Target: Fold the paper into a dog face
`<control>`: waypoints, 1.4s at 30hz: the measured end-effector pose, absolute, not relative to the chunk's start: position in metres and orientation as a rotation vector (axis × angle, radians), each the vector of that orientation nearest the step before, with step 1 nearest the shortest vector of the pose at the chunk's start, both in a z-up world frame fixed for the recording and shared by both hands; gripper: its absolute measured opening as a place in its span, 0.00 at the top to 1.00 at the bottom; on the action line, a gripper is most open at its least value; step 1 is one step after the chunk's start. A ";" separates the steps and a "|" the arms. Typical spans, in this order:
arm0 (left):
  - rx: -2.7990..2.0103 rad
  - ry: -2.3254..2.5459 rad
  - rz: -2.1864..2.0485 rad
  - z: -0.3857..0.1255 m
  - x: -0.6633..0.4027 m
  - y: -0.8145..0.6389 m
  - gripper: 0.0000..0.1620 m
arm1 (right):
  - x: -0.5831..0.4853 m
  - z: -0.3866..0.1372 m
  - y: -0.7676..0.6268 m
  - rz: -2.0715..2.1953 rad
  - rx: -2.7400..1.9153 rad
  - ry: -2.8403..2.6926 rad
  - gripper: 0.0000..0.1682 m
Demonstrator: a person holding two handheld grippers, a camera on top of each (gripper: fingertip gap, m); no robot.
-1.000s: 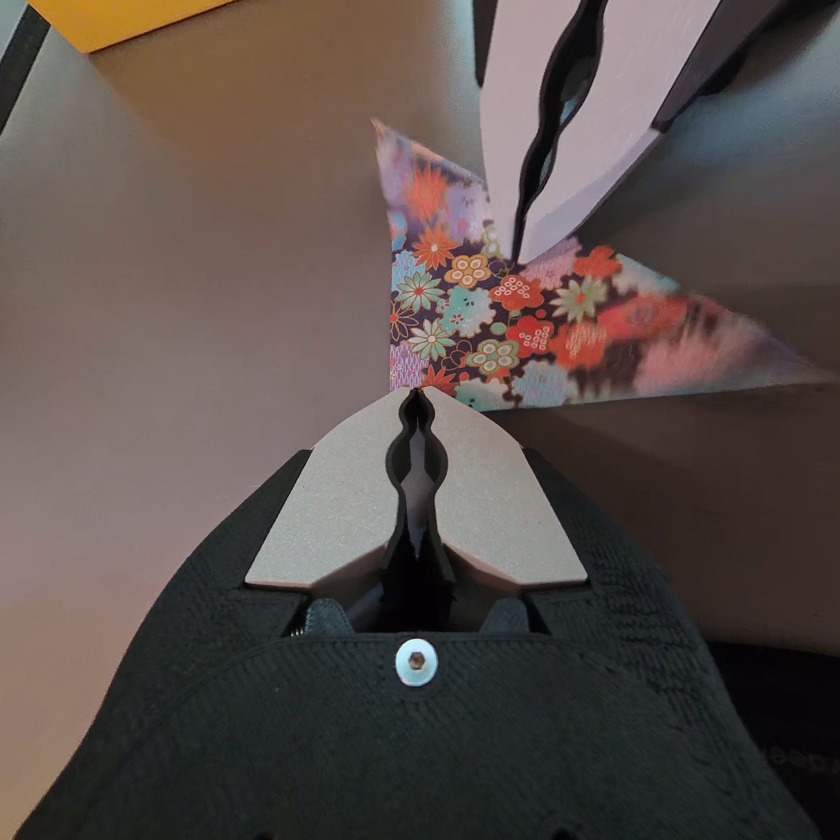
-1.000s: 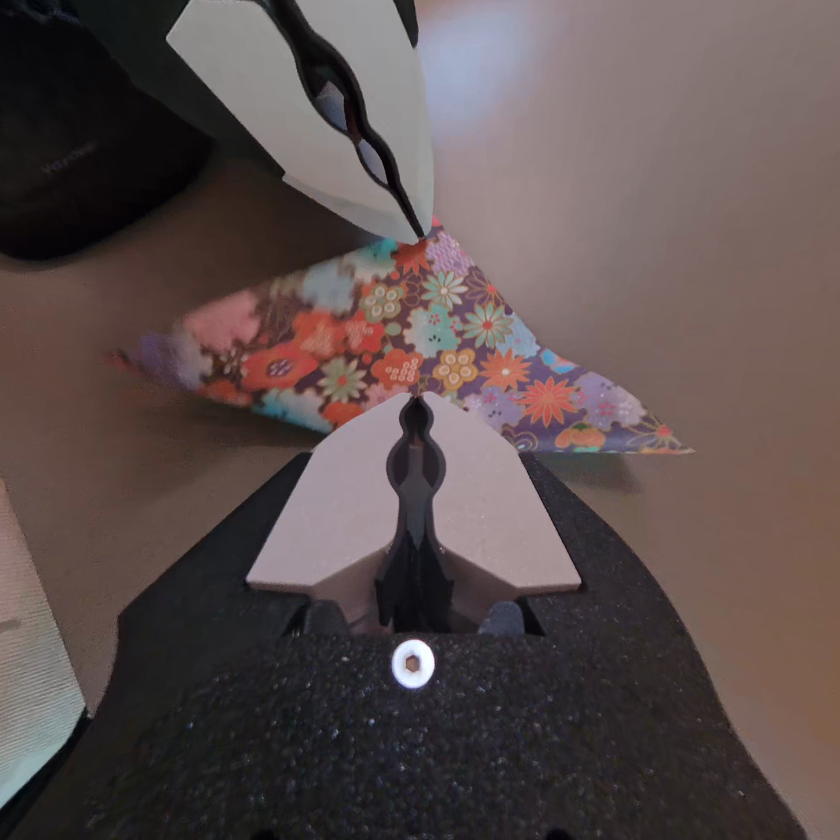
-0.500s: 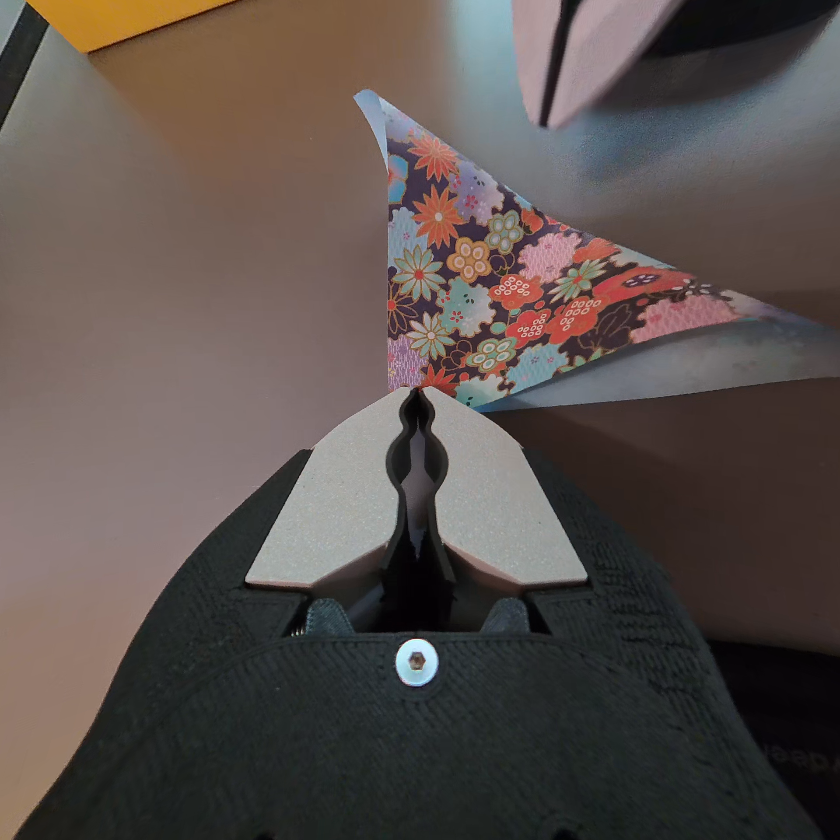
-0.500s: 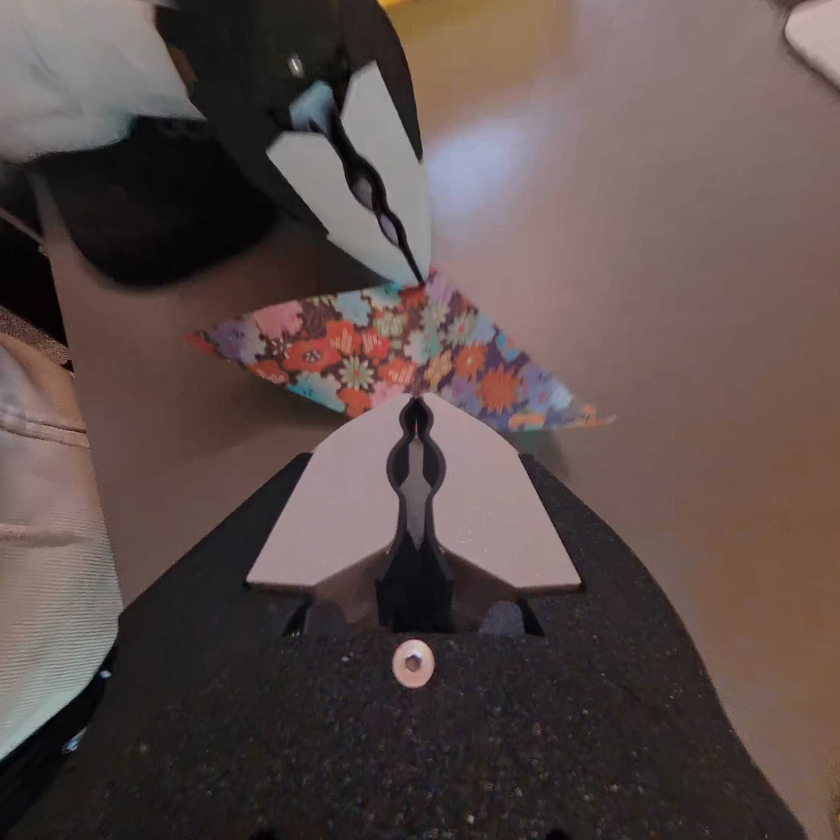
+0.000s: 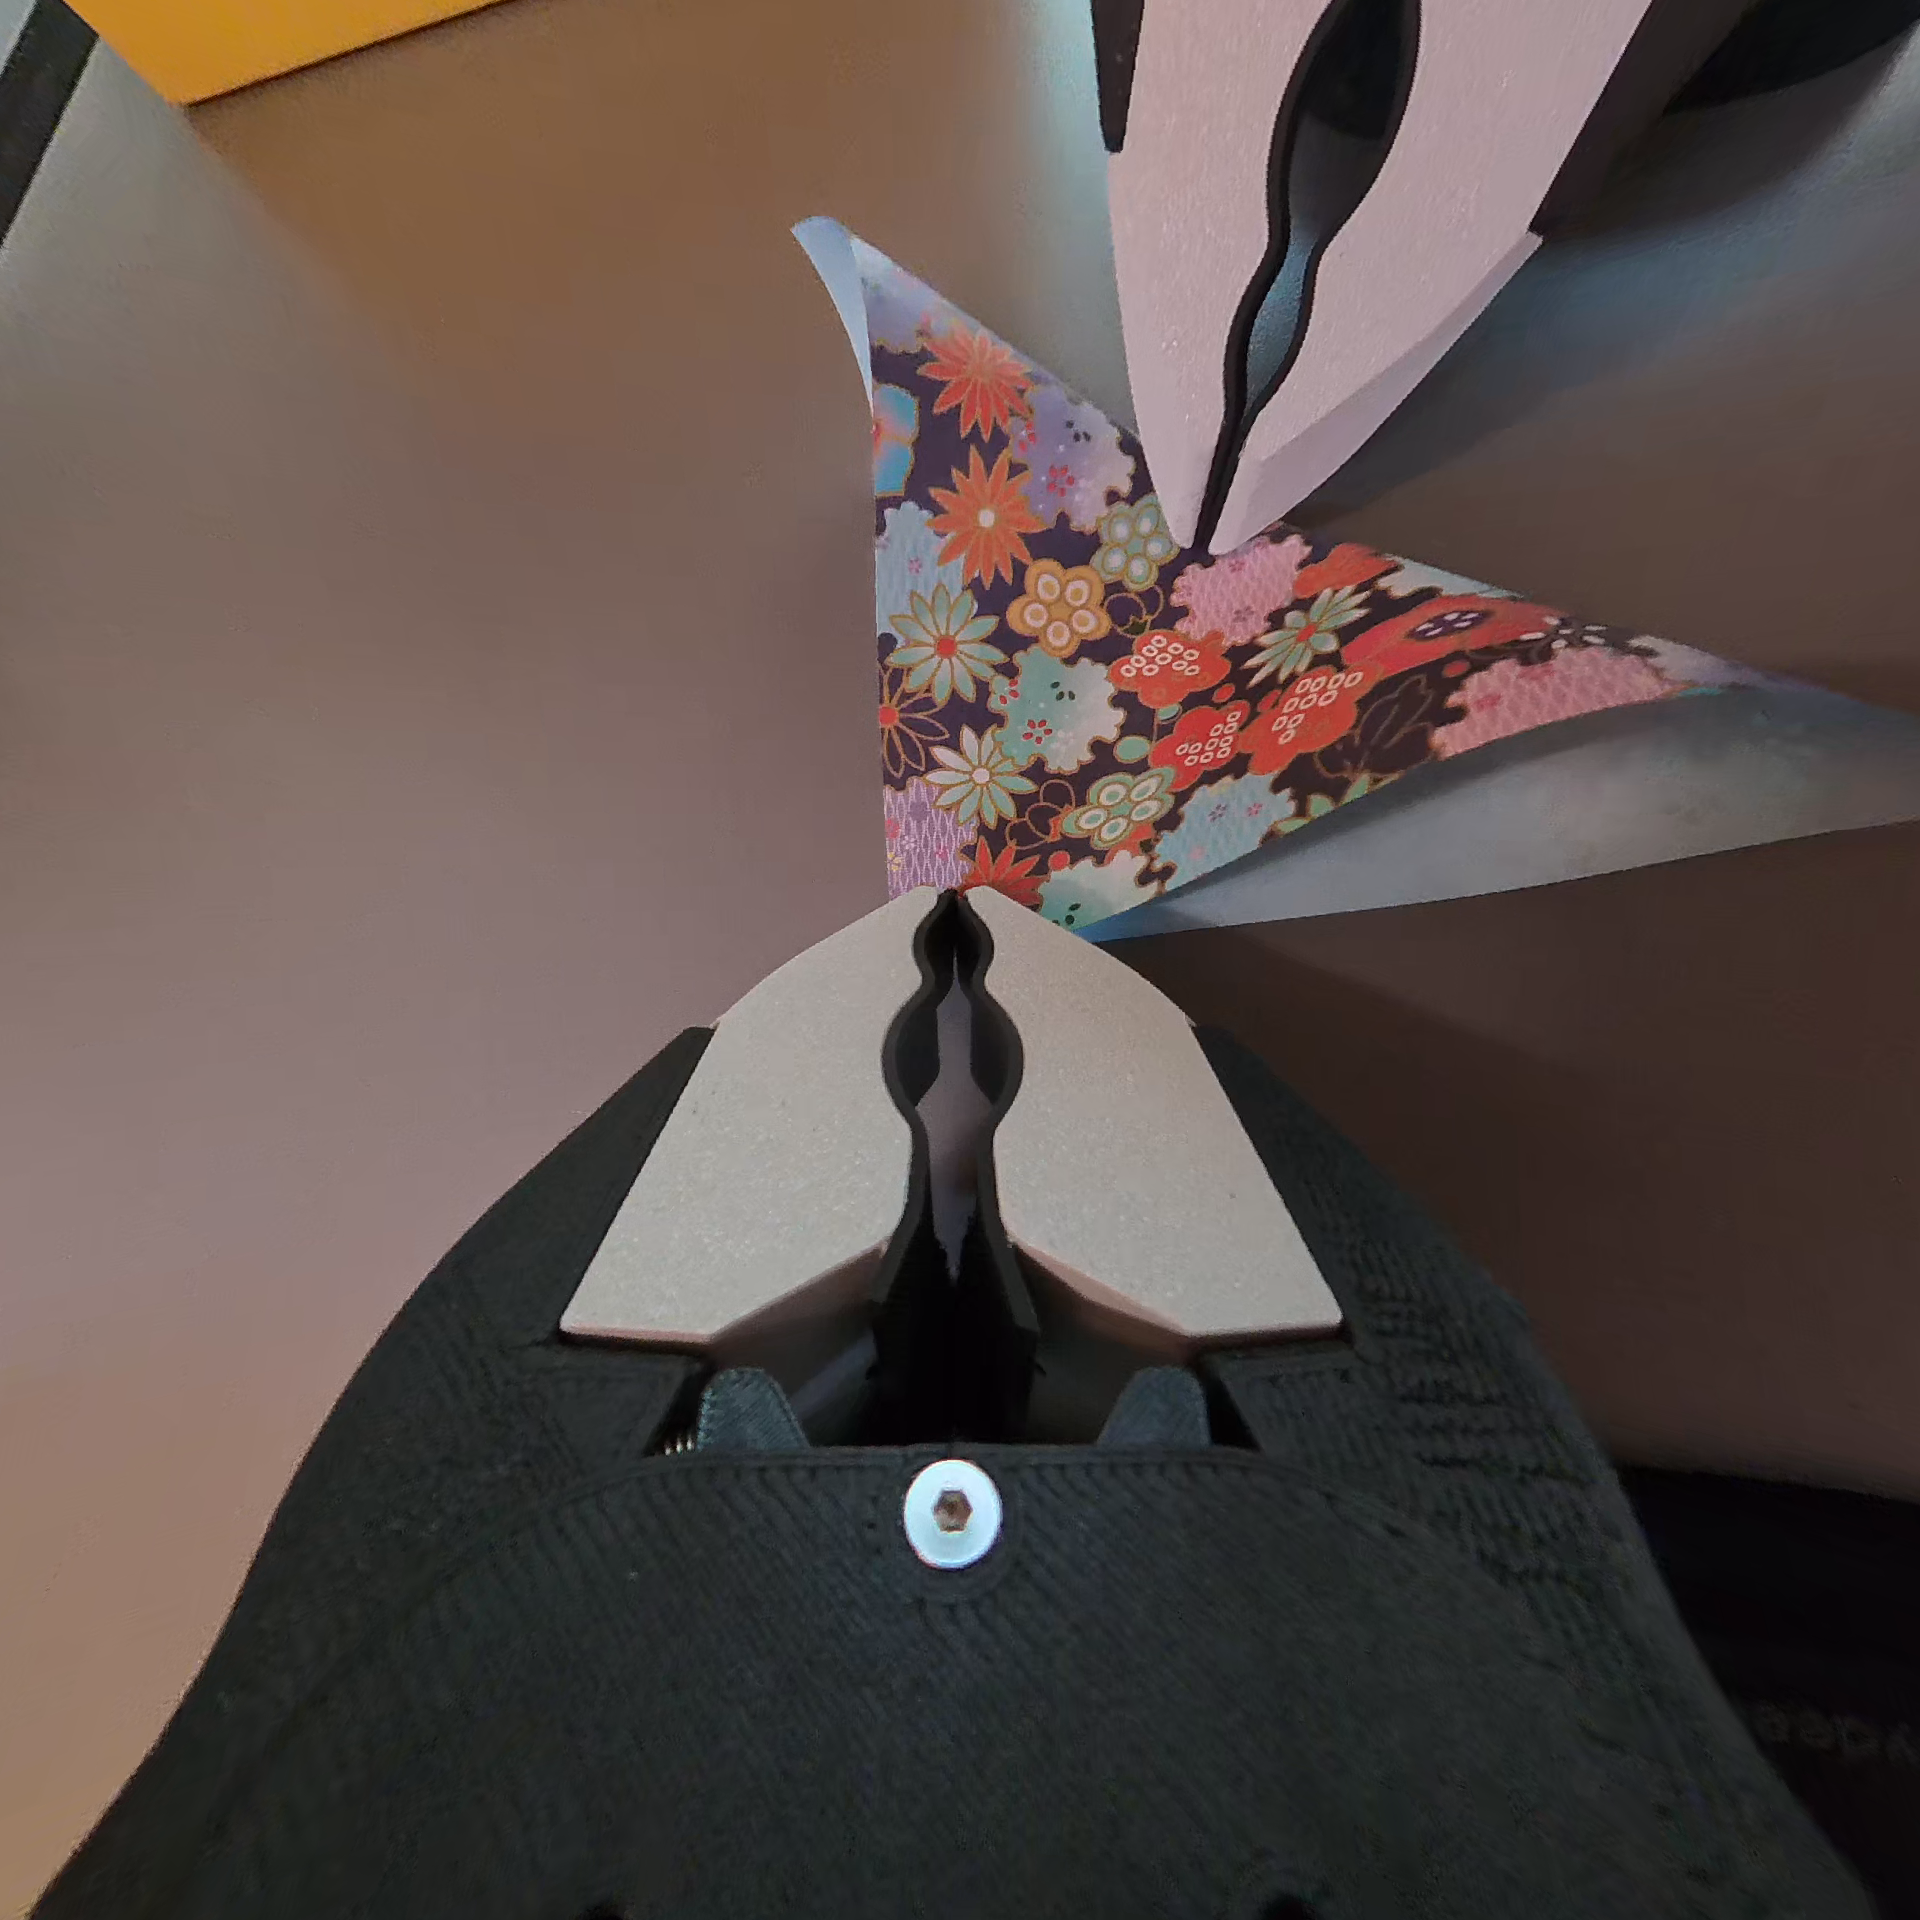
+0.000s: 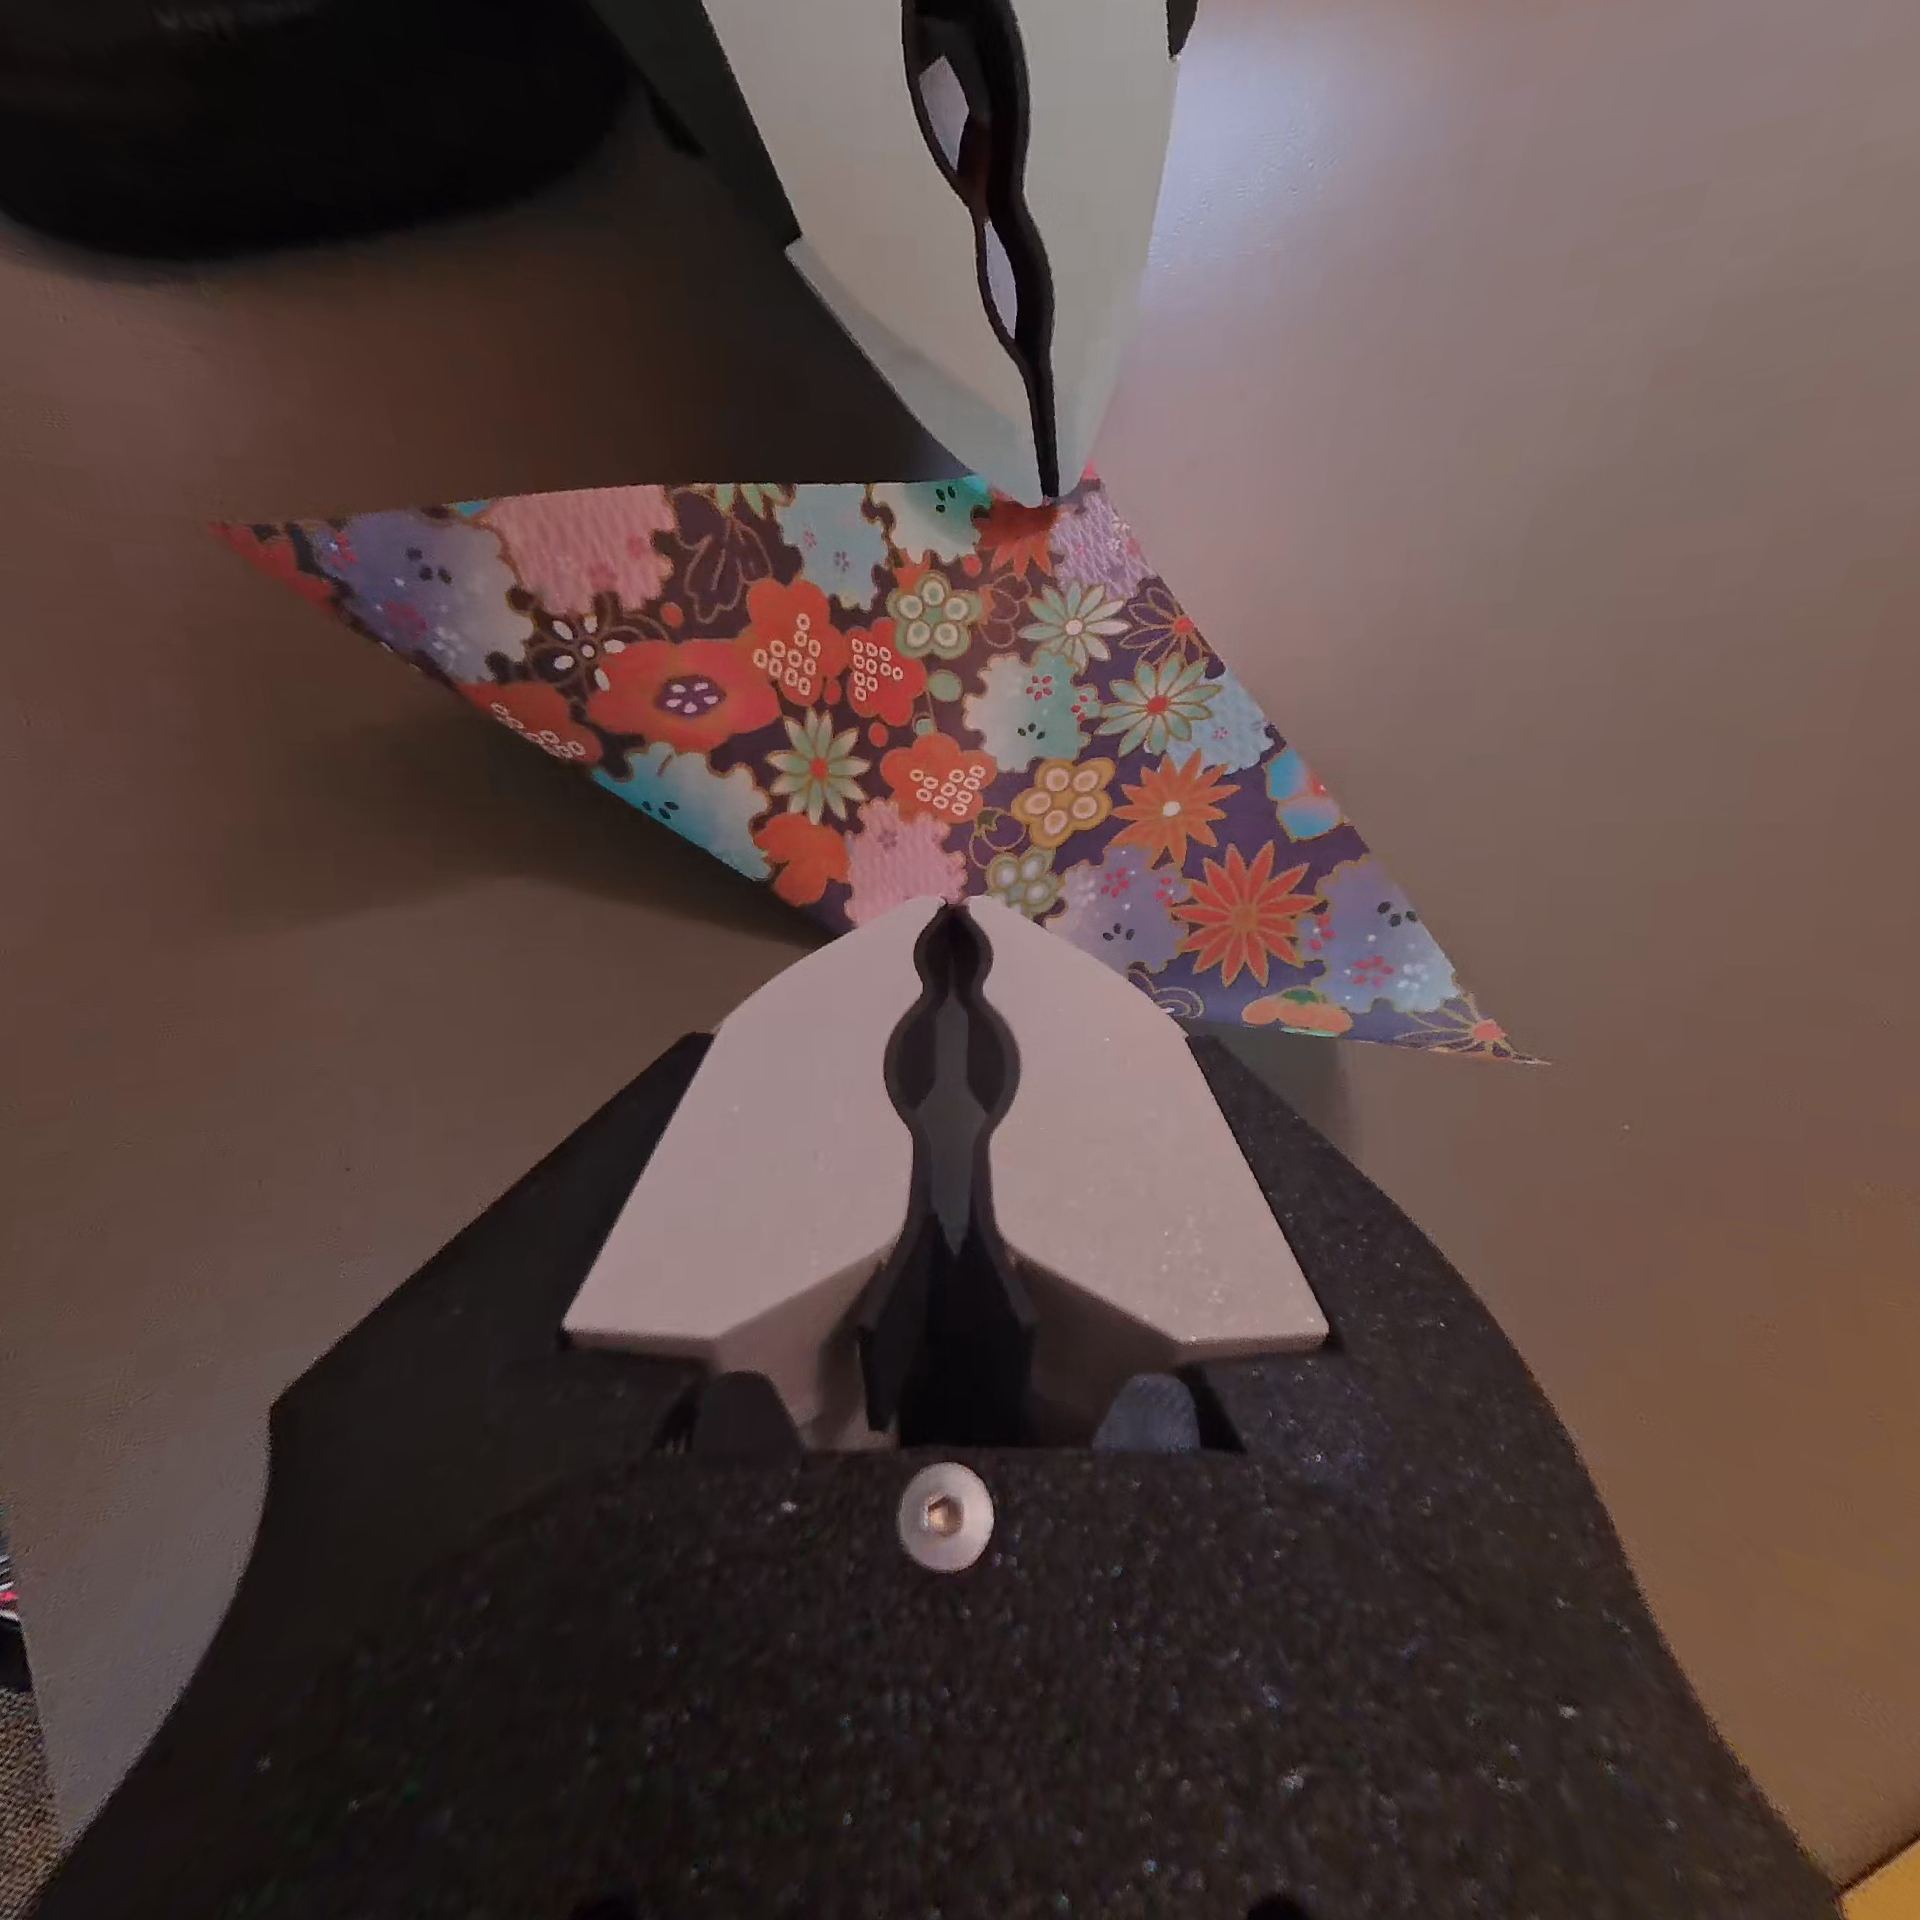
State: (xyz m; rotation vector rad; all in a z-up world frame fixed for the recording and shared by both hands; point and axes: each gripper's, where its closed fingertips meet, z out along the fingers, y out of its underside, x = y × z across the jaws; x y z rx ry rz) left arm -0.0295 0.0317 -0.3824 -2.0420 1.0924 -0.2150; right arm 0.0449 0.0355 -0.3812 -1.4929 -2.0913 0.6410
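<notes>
Pinching opposite edges of the floral triangular paper (image 5: 1081, 665), both grippers' matte jaws are closed on it.

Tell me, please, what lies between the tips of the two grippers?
Only the flower-patterned folded paper: in the right wrist view it spans from the right gripper to the left gripper.

- The table (image 5: 416, 623) is smooth and brown.
- A yellow thing (image 5: 281, 42) lies at its far edge.
- Soft light (image 6: 1299, 156) shines on the table top.
- A dark round thing (image 6: 260, 125) sits nearby.
</notes>
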 end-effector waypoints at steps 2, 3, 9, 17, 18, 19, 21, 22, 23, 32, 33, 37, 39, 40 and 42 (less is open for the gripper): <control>-2.045 1.087 -0.219 -0.382 -0.029 0.032 1.00 | 0.045 -0.381 0.035 0.653 -1.503 -2.076 1.00; -2.046 1.087 -0.223 -0.382 -0.029 0.032 1.00 | 0.045 -0.381 0.035 0.661 -1.504 -2.067 1.00; -2.072 1.096 -0.196 -0.374 -0.041 0.030 1.00 | 0.046 -0.381 0.035 0.666 -1.492 -2.056 1.00; -1.851 1.074 -0.329 -0.309 -0.004 0.032 1.00 | 0.047 -0.381 0.035 0.682 -1.506 -2.054 1.00; -1.852 1.131 -0.344 -0.312 0.006 0.030 1.00 | 0.047 -0.381 0.035 0.682 -1.504 -2.054 1.00; -1.859 1.184 -0.354 -0.317 0.016 0.028 1.00 | 0.047 -0.381 0.035 0.682 -1.502 -2.053 1.00; -1.881 1.273 -0.369 -0.330 0.030 0.025 1.00 | 0.047 -0.381 0.035 0.677 -1.497 -2.052 1.00; -1.898 1.302 -0.370 -0.337 0.035 0.024 1.00 | 0.047 -0.381 0.035 0.674 -1.494 -2.051 1.00; -1.921 1.326 -0.365 -0.344 0.037 0.024 1.00 | 0.047 -0.381 0.034 0.672 -1.492 -2.050 1.00; -2.046 1.435 -0.362 -0.382 0.038 0.013 1.00 | 0.047 -0.381 0.034 0.665 -1.483 -2.046 1.00; -2.054 1.431 -0.370 -0.383 0.038 0.013 1.00 | 0.047 -0.381 0.034 0.661 -1.480 -2.046 1.00; -2.066 1.400 -0.405 -0.384 0.038 0.012 1.00 | 0.047 -0.380 0.034 0.616 -1.427 -2.051 1.00; -2.064 1.406 -0.403 -0.384 0.038 0.012 1.00 | 0.049 -0.378 0.032 0.482 -1.175 -2.115 1.00; -2.061 1.412 -0.399 -0.384 0.038 0.012 1.00 | 0.048 -0.370 0.035 0.377 -0.983 -2.087 1.00; -2.058 1.411 -0.401 -0.384 0.038 0.012 1.00 | 0.048 -0.346 0.035 0.183 -0.579 -1.980 0.99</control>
